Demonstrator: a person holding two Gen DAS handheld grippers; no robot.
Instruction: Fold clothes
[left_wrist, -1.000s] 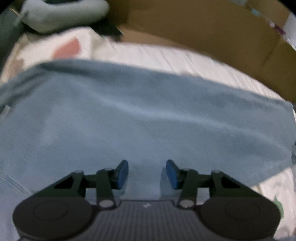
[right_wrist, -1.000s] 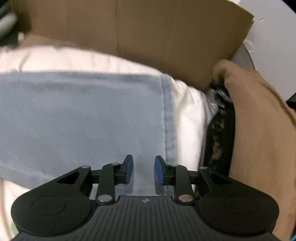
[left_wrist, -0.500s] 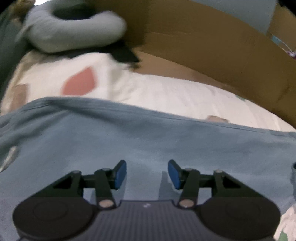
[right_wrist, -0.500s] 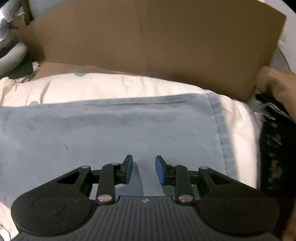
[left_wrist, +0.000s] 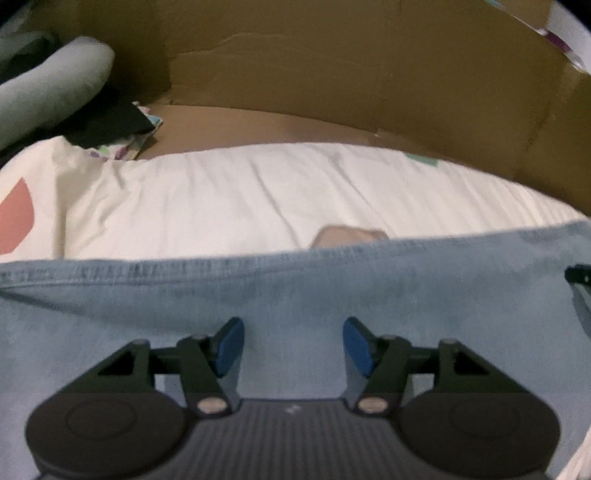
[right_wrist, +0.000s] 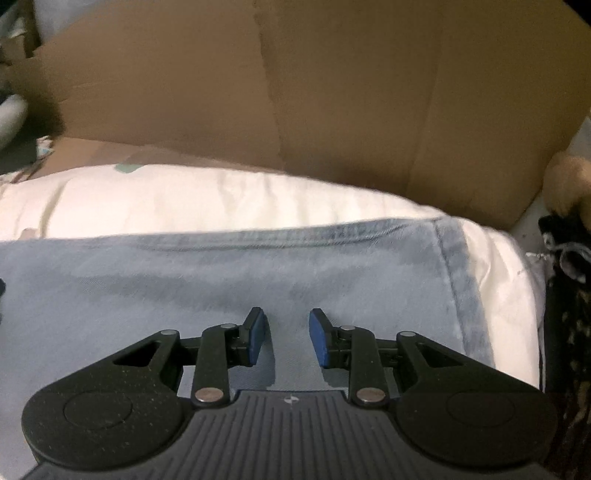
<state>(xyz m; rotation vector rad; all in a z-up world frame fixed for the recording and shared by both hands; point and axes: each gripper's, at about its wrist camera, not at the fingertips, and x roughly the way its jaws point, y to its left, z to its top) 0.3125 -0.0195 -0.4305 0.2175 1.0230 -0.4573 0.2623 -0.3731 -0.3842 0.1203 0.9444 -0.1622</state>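
The light-blue denim garment (left_wrist: 295, 295) lies flat beneath both claws, spread on a white sheet (left_wrist: 240, 192). Its stitched far edge runs across just ahead of the left gripper (left_wrist: 293, 347), whose blue pads stand wide apart with nothing between them — released, hovering over the cloth. In the right wrist view the same denim (right_wrist: 221, 288) fills the space under and ahead of the right gripper (right_wrist: 287, 338), also released, its pads parted over bare fabric. A hemmed side edge (right_wrist: 458, 288) of the garment runs down just to the right of that claw, with a strip of white sheet (right_wrist: 498, 295) beyond it.

Further ahead of both claws rises a brown cardboard wall (left_wrist: 351, 74). To the far left of the left claw sits a grey rolled cloth (left_wrist: 48, 96) — and a reddish patch (left_wrist: 16, 221) marks the sheet. To the right of the right claw lies dark patterned fabric (right_wrist: 569, 325), with a tan cloth (right_wrist: 569, 177) above it.
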